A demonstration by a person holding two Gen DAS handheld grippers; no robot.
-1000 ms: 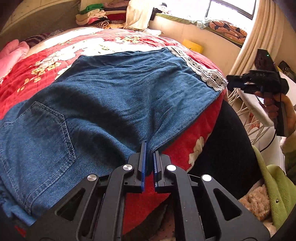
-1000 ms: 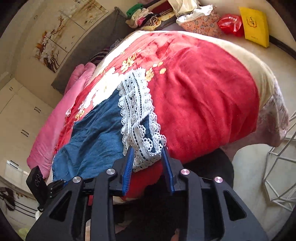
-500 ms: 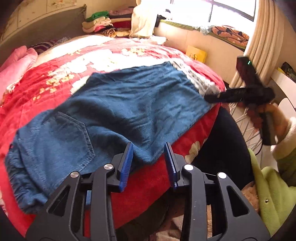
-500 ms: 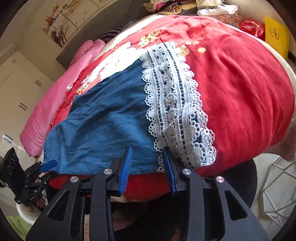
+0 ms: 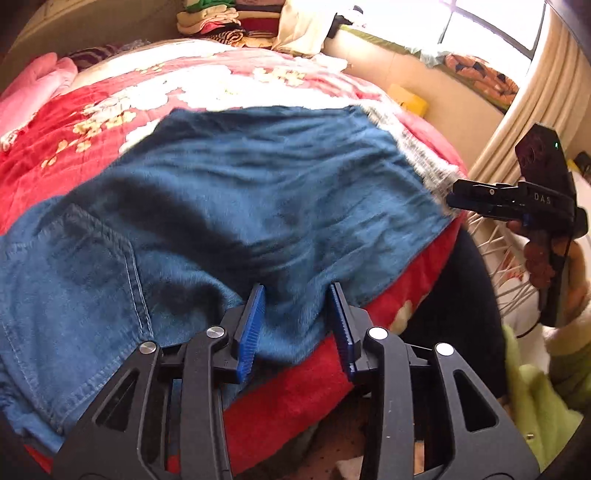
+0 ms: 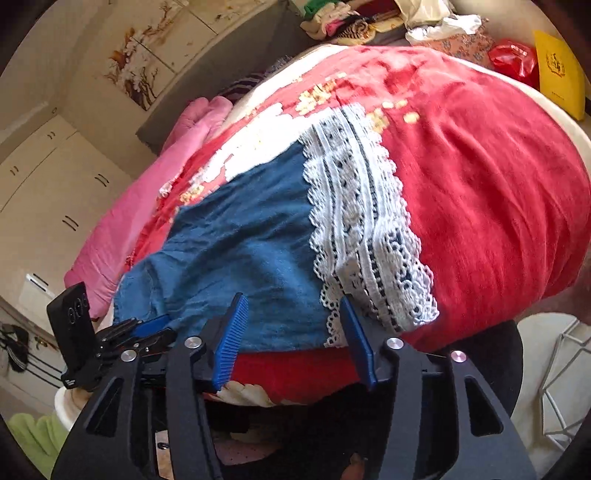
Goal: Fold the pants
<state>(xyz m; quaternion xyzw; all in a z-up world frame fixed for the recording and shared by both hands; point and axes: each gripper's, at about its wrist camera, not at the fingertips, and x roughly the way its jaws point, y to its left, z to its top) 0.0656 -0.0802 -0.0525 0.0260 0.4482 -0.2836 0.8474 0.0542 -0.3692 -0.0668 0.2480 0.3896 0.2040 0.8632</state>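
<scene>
Blue denim pants (image 5: pixel 229 206) lie flat across a red floral blanket (image 5: pixel 55 122) on the bed, back pocket at the left, white lace hem (image 6: pixel 365 229) at the right end. My left gripper (image 5: pixel 295 317) is open, its blue pads either side of the pants' near edge by the crotch. My right gripper (image 6: pixel 291 332) is open at the near edge of the leg, just left of the lace. It also shows in the left wrist view (image 5: pixel 454 201), at the hem corner. The left gripper shows in the right wrist view (image 6: pixel 147 328).
A pink quilt (image 6: pixel 122 236) lies along the bed's far side. Folded clothes (image 5: pixel 221 18) pile at the head. A yellow box (image 6: pixel 557 74) and red bag (image 6: pixel 513 59) sit on the ledge. A white wire rack (image 6: pixel 561 369) stands right of the bed. Green clothing (image 5: pixel 535 406) is near.
My left gripper let go of the pants' edge and opened wide. My right gripper opened wider and moved left along the near edge from the lace hem. The pants now lie flatter.
</scene>
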